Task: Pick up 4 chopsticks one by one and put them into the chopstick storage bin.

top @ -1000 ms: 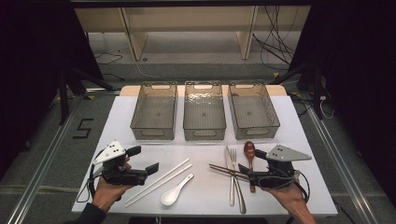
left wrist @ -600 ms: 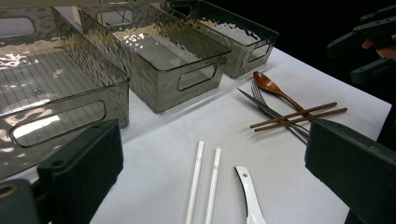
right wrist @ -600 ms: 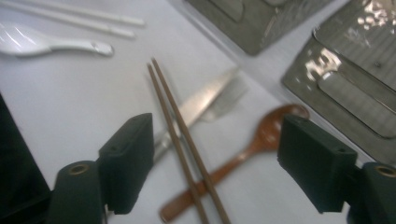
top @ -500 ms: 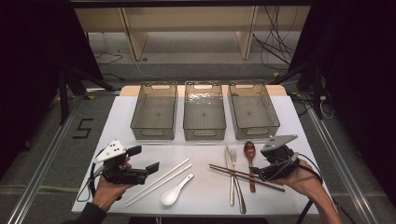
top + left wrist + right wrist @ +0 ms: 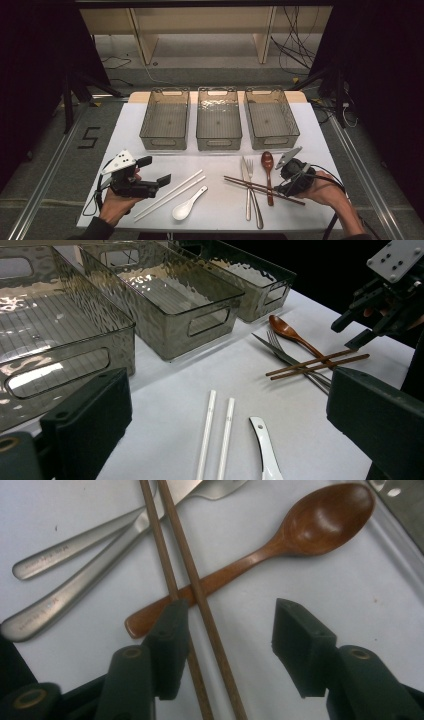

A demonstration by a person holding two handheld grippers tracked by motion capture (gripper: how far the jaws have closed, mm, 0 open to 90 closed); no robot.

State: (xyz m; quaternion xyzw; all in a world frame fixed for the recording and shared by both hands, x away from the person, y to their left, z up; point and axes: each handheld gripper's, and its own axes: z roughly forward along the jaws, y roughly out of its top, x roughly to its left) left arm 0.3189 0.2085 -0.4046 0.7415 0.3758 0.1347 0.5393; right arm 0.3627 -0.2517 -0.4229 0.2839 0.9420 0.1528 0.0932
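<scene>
My right gripper (image 5: 285, 181) hangs open just above the table at the right. Its jaws straddle the near ends of two brown chopsticks (image 5: 192, 587), which run close by the left jaw. Those chopsticks (image 5: 262, 189) lie across a brown wooden spoon (image 5: 268, 172) and beside a steel knife and fork (image 5: 249, 192). The wooden spoon (image 5: 300, 530) has its handle end near the left jaw. My left gripper (image 5: 158, 171) is held open at the front left with nothing in it. Beyond its jaws lie two white chopsticks (image 5: 216, 432) and a white soup spoon (image 5: 265, 450).
Three empty grey see-through bins (image 5: 165, 120) (image 5: 218, 119) (image 5: 270, 119) stand side by side across the back of the white table (image 5: 215, 165). The white chopsticks (image 5: 169, 195) and white spoon (image 5: 187, 206) lie front centre. Table edges are near both hands.
My right gripper has turned from pointing left over the cutlery to tipping down over the brown chopsticks' ends. The left gripper has stayed put.
</scene>
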